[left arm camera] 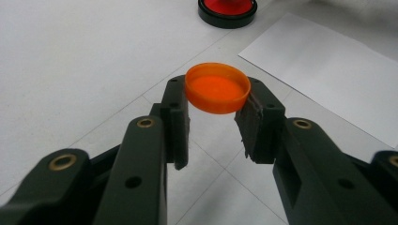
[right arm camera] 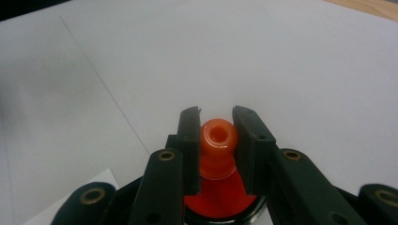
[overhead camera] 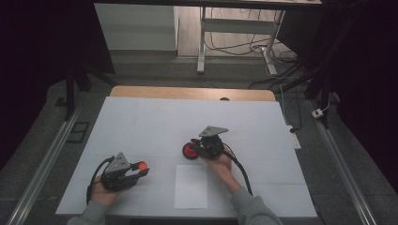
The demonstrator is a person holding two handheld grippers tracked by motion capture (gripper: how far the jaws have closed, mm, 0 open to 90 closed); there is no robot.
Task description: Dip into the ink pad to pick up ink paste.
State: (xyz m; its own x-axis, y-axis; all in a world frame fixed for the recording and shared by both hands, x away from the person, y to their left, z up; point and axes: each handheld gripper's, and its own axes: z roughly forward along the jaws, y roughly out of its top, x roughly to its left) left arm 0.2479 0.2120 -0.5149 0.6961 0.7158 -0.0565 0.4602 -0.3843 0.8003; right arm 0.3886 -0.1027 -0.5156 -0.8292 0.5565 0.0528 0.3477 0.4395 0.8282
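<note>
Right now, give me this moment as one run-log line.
left gripper: shut on orange cap | right gripper: shut on stamp handle | paper sheet: untouched

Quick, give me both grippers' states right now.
Left gripper: closed on the orange cap.
Right gripper: closed on the orange neck of the red stamp.

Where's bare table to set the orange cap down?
Free: the white table beyond the left hand-held gripper, and its far half. Crowded: near middle, where the paper sheet, the red stamp and the right hand-held gripper sit.
</note>
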